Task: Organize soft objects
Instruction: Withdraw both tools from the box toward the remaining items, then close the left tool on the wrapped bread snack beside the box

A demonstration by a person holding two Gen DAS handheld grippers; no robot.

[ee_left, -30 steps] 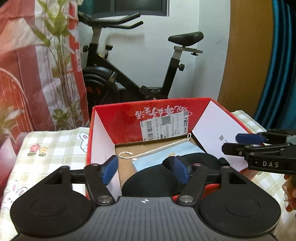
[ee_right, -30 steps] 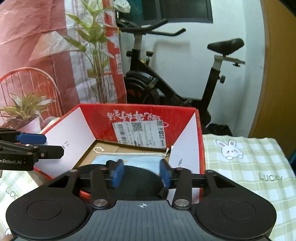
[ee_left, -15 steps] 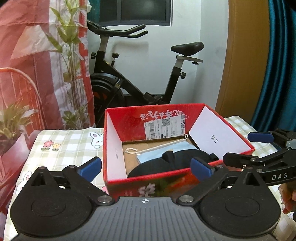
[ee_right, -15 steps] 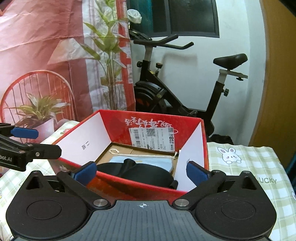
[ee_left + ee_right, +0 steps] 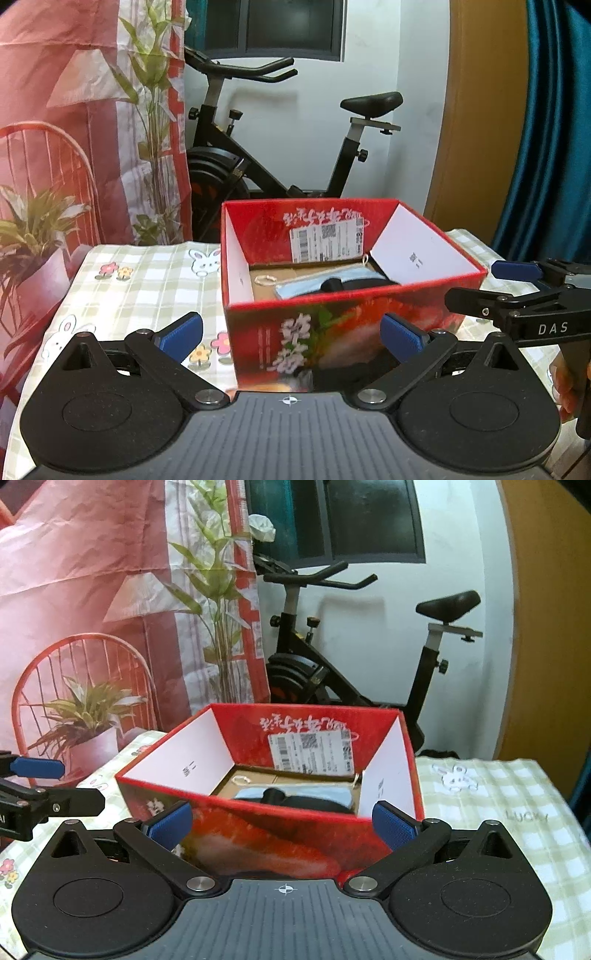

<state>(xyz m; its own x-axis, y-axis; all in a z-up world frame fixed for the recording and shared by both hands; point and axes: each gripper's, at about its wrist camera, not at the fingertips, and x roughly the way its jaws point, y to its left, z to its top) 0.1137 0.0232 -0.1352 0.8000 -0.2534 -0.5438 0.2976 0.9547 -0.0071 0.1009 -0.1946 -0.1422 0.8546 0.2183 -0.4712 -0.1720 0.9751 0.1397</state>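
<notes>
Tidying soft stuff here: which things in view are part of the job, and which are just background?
Job:
red box
blue face mask
black soft item
left tool, open
right tool, open

Background:
exercise bike
checked tablecloth
shipping label

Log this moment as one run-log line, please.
left gripper: open, empty | right gripper: open, empty | blue mask, black item: in red box
</notes>
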